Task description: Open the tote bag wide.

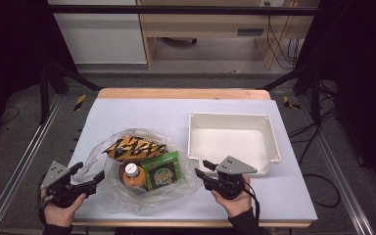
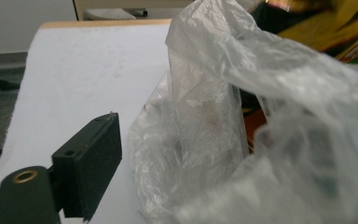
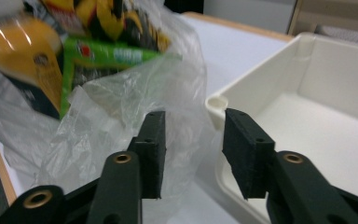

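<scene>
Lying on the white table (image 1: 127,112) a little left of its middle, a clear plastic bag (image 1: 142,193) holds three things: a yellow and black snack packet (image 1: 132,148) at the far side, an orange bottle (image 1: 132,175) with a white cap below it, and a green packet (image 1: 164,171) just to the right of the bottle; at the left edge of the bag the left gripper (image 1: 95,177) is held by a hand (image 1: 58,213) near the front edge of the table, and its jaws reach into the loose film of the bag; in the left gripper view one black jaw stands free beside the crumpled film (image 2: 205,135) and the other jaw is covered by the plastic, so I cannot tell if the jaws hold the film or how far they are apart; right of the bag, the right gripper (image 1: 201,169) is held by the other hand (image 1: 235,200), and it points to the bag's right edge; in the right gripper view its jaws are apart with an empty gap between them, the film (image 3: 121,126) lying just ahead of the left jaw; further right stands an empty white tray (image 1: 274,142), its near left corner (image 3: 216,103) close to the right gripper.
</scene>
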The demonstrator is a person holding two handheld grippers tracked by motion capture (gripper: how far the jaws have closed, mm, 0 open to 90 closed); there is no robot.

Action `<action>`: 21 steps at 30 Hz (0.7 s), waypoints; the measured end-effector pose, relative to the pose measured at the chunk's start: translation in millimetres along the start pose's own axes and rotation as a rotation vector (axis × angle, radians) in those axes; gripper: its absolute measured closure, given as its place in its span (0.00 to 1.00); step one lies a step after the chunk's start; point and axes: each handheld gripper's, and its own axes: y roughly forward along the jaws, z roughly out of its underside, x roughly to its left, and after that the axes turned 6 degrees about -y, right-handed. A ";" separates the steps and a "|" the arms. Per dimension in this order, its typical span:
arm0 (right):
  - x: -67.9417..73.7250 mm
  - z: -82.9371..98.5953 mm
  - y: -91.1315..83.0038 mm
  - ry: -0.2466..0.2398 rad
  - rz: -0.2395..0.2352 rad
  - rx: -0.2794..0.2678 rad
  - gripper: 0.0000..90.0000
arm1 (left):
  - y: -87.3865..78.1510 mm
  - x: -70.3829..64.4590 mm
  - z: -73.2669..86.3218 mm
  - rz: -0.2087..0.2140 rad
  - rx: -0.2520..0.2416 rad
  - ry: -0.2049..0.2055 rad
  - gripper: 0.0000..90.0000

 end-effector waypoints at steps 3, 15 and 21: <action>-3.1 -12.4 -8.5 0.027 -0.007 -0.059 0.57 | -2.1 0.3 -6.1 -0.002 -0.012 -0.003 0.11; 4.8 -48.8 -2.4 -0.001 -0.035 -0.106 0.55 | -15.4 0.9 -40.9 0.004 -0.064 0.013 0.07; 12.8 -54.2 13.7 -0.009 -0.070 -0.077 0.55 | -16.2 0.0 -52.0 0.001 -0.080 0.023 0.07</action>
